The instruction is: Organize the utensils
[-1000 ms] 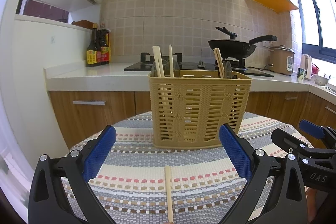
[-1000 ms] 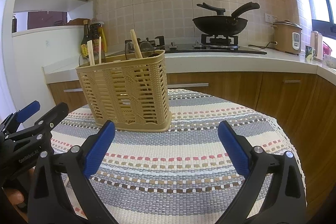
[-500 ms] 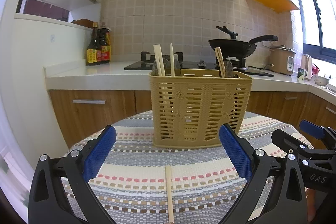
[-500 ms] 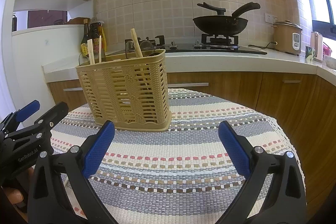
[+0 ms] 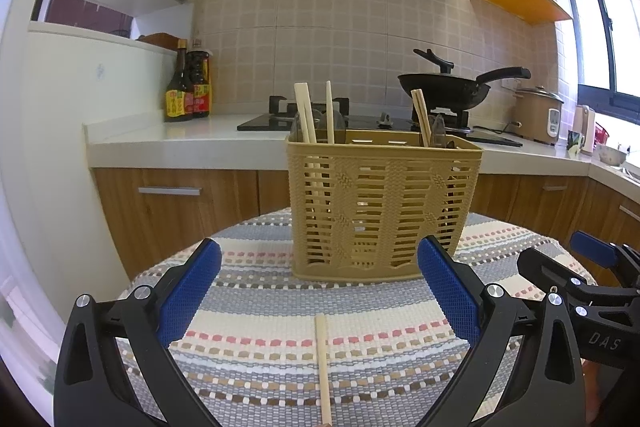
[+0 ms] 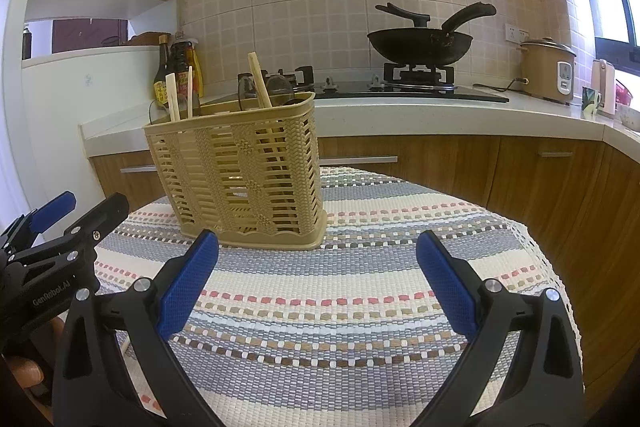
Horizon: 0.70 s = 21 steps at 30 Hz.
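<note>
Tan woven-plastic utensil basket upright at frame centre on striped woven tablecloth; wooden chopsticks and spoons stand inside, so sorting looks mostly done. One loose pale wooden chopstick lies flat, bottom centre, pointing at basket, between left gripper fingers: likely next pick. Left gripper level, low, jaws wide apart, holding nothing. Right gripper level, lower frame, likewise spread wide, empty, aimed at bare cloth right of basket.

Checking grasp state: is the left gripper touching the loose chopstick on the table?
Apart. In the left wrist view the left gripper is open, and the chopstick lies on the cloth midway between the blue pads, with striped cloth showing on both sides.
</note>
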Available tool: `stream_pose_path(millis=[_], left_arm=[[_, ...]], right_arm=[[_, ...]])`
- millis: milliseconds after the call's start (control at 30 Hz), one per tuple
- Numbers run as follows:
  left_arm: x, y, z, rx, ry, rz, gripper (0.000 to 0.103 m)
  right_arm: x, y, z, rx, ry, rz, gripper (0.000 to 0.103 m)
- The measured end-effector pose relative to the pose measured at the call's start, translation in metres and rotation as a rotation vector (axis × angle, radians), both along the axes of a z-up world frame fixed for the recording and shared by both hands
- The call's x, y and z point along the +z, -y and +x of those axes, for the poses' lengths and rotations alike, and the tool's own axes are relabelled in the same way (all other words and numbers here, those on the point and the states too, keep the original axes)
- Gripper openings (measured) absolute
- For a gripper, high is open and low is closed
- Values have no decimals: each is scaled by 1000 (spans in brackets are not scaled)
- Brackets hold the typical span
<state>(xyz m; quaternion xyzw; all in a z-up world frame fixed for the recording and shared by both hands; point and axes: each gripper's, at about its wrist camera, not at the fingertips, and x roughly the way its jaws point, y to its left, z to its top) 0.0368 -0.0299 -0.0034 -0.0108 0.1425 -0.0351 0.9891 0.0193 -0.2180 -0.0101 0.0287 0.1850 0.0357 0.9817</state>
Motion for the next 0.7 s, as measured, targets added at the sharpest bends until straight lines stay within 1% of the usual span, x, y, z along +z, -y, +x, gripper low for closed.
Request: stream_pose_path(millis=[700], left_arm=[[-1,0,0,1,-1,2,95]], right_arm=[[-1,-1,1,4,-4,-2,95]])
